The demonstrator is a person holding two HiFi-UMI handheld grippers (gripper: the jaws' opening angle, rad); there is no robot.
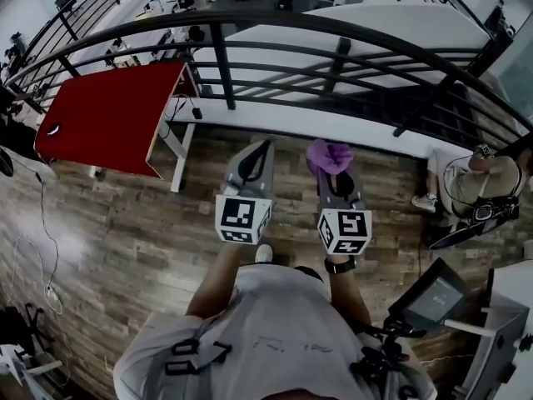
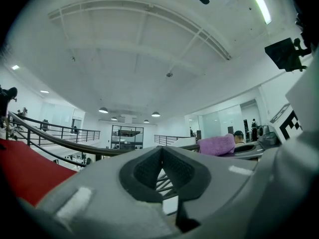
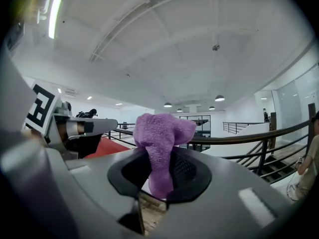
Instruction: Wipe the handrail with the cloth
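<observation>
The dark curved handrail (image 1: 275,22) runs across the top of the head view, beyond both grippers. My right gripper (image 1: 332,172) is shut on a purple cloth (image 1: 329,156), which bunches up above the jaws and hangs down between them (image 3: 160,148). My left gripper (image 1: 261,150) is beside it to the left, shut with nothing held; its dark pads (image 2: 149,169) meet at their tips. Both grippers are held short of the rail, apart from it. In the left gripper view the handrail (image 2: 75,146) and the cloth (image 2: 217,144) show ahead.
A red table (image 1: 112,115) stands at the left below the railing's bars (image 1: 221,65). A person sits on the floor at the right (image 1: 475,182). A monitor on a stand (image 1: 429,294) is at the lower right. The floor is wood plank (image 1: 125,240).
</observation>
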